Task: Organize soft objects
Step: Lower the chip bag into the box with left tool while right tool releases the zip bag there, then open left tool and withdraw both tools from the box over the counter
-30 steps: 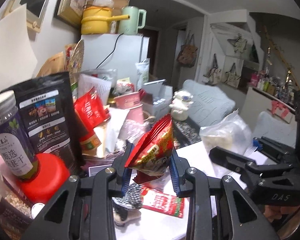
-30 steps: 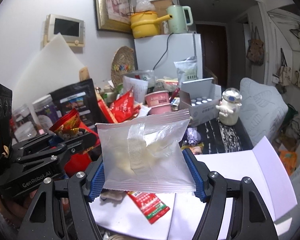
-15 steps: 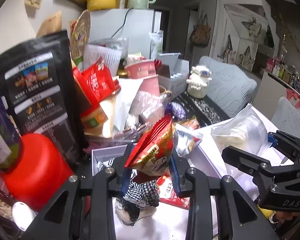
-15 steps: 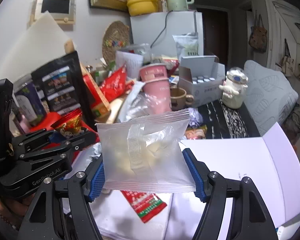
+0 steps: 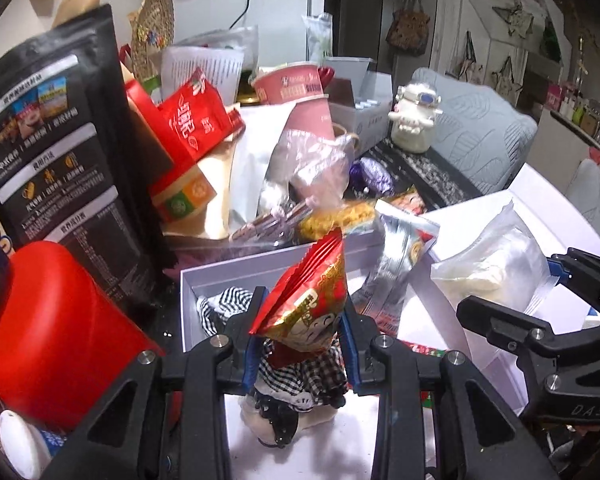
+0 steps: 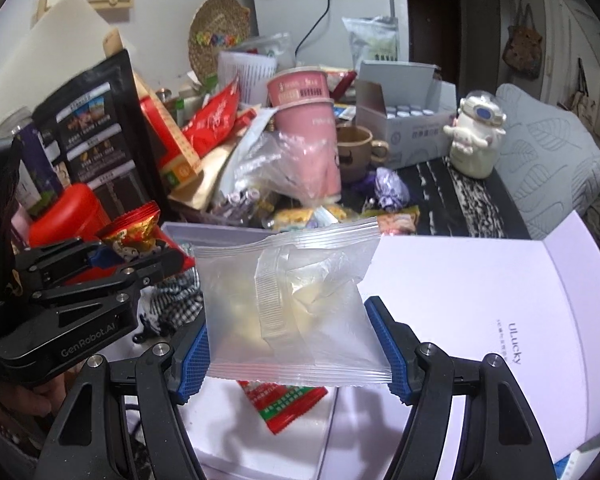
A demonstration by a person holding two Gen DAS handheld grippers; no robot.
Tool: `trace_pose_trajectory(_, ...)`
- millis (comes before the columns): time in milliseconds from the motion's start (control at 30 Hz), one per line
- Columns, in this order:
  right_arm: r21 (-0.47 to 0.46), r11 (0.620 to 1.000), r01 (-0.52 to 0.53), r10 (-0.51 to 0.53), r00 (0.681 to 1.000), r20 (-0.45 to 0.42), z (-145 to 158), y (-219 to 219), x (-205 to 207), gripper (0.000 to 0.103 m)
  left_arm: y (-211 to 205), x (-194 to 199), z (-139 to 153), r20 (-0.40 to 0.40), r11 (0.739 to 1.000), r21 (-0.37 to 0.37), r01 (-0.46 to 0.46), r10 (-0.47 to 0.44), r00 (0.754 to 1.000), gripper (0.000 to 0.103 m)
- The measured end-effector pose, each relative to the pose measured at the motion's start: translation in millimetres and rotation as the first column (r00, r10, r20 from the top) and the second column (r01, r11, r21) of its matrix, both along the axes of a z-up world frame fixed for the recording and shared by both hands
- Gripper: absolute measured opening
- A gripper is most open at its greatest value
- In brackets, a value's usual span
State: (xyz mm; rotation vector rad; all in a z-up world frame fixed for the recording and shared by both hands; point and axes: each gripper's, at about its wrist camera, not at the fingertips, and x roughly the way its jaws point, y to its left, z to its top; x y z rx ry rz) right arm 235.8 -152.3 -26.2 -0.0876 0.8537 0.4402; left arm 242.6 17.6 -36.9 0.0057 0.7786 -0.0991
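I have the left gripper (image 5: 300, 338) closed on a red snack packet (image 5: 306, 294), its blue pads (image 5: 251, 354) pinching the packet's lower half so the crimped top edge sticks up and tilts to the right. It hangs just above an open white box (image 5: 204, 280), where a checked cloth doll (image 5: 300, 376) lies directly beneath the jaws. My right gripper (image 6: 296, 342) is clamped on a clear plastic pouch (image 6: 292, 304) with something pale inside (I can't tell what), held upright and flat toward the camera, with both fingers pressing its side edges. It sits level beside the left gripper, over the white box lid (image 6: 480, 300), and a red sachet (image 6: 284, 402) lies below the pouch. Behind both stand a black bag (image 5: 56, 128), a red tub (image 5: 56, 332) and a pink cup (image 6: 312, 136).
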Motion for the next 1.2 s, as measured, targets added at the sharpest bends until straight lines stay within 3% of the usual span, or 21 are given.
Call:
trace_pose_trajectory(400, -0.071, 0.997, -0.017, 0.010, 0.996, -0.089, -31, 10, 10, 0.072, -1, 12, -23, -0.083, 0.998, 0.049, -0.027, 0.031, 0.996, 0.033)
trace_pose_trajectory(667, -0.123, 0.991, -0.042, 0.033, 0.997, -0.072, -35, 19, 6, 0.072, -6, 11, -29, -0.100, 0.996, 0.087, -0.028, 0.037, 0.994, 0.033)
trace_pose_trajectory(1033, -0.170, 0.985, -0.037, 0.023, 0.996, -0.081, -34, 23, 4, 0.075, -8, 16, -30, -0.138, 0.997, 0.068, -0.024, 0.034, 0.990, 0.033)
trace_pose_trajectory(1133, -0.183, 0.983, -0.031, 0.018, 0.997, -0.072, -32, 23, 2, 0.076, -8, 14, -26, -0.134, 0.998, 0.060, -0.031, 0.039, 0.990, 0.041)
trace_pose_trajectory(1200, -0.190, 0.981, -0.029, 0.019, 0.998, -0.057, -28, 23, -1, 0.076, -9, 10, -21, -0.119, 0.997, 0.064, -0.036, 0.044, 0.992, 0.055)
